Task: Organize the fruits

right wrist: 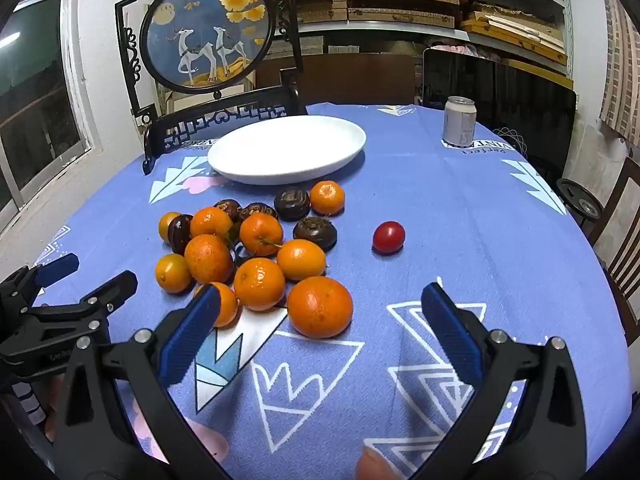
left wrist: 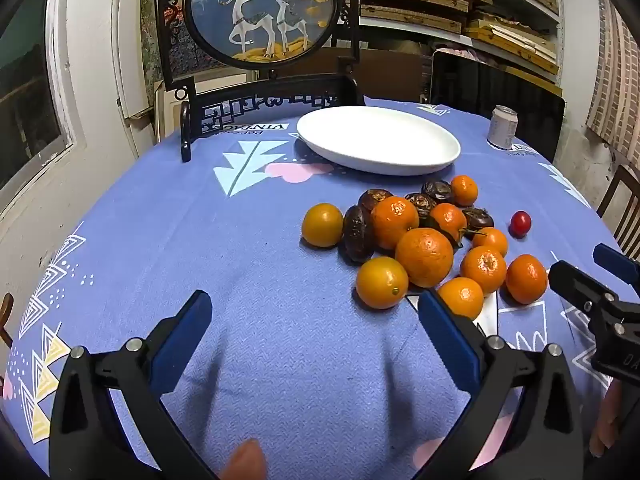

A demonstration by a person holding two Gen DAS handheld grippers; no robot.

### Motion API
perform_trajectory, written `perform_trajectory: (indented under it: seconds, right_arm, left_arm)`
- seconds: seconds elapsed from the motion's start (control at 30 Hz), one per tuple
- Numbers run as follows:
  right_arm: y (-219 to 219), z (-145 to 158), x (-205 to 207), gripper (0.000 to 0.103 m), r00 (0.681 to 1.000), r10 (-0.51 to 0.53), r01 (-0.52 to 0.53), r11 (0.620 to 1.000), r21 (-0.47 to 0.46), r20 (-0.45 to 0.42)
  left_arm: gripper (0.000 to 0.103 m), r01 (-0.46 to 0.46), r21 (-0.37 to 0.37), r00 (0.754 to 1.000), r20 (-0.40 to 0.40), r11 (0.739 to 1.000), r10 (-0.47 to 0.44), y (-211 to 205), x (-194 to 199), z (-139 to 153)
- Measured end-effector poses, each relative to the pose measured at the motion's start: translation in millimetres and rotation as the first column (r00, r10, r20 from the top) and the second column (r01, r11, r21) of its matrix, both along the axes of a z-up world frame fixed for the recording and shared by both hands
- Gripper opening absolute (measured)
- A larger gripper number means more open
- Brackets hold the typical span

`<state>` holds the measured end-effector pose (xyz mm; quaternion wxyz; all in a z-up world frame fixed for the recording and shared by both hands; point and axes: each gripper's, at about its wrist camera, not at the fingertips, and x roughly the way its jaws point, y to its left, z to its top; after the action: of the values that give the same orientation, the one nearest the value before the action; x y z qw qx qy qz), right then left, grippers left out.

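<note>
A pile of oranges (left wrist: 424,257) (right wrist: 260,284) mixed with dark brown wrinkled fruits (left wrist: 357,233) (right wrist: 315,233) lies on the blue tablecloth. A small red tomato (left wrist: 520,223) (right wrist: 389,237) lies apart to the right of the pile. An empty white plate (left wrist: 378,139) (right wrist: 286,149) stands behind the pile. My left gripper (left wrist: 314,308) is open and empty, just left of the pile's near edge. My right gripper (right wrist: 320,300) is open and empty, with the nearest orange (right wrist: 320,306) just ahead between its fingers. Each gripper shows at the edge of the other's view.
A silver drinks can (left wrist: 502,126) (right wrist: 459,121) stands at the back right. A black-framed round deer screen (left wrist: 262,8) (right wrist: 208,28) stands at the table's back left. A dark chair back (right wrist: 500,92) is behind the can. Shelves with boxes fill the back wall.
</note>
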<state>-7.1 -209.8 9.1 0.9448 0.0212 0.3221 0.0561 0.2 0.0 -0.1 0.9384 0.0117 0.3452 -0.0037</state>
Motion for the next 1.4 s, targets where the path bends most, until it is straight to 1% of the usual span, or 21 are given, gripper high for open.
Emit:
perform_trajectory:
  seconds: [0.27, 0.3, 1.17, 1.4]
  right_arm:
    - [1.3, 0.4, -0.6, 0.101, 1.000, 0.002, -0.002, 1.000, -0.010, 0.004]
    - [1.2, 0.3, -0.7, 0.101, 1.000, 0.002, -0.002, 1.000, -0.010, 0.004]
    - [0.1, 0.5, -0.9, 0.101, 1.000, 0.005, -0.005, 1.000, 0.010, 0.004]
    - [4.0, 4.8, -3.2, 0.101, 1.000, 0.010, -0.010, 1.000, 0.010, 0.003]
  left_arm:
    - [0.102, -0.004, -0.006, 1.000, -0.001, 1.000, 0.004, 6.3, 5.4, -1.2]
    - [0.102, 0.000, 0.006, 1.000, 0.009, 1.000, 0.000, 0.0, -1.3, -0.2]
    - [0.102, -0.001, 0.006, 1.000, 0.001, 1.000, 0.001, 0.5, 0.3, -2.0]
    - [0.102, 0.000, 0.006, 1.000, -0.001, 1.000, 0.000, 0.8, 0.2, -2.5]
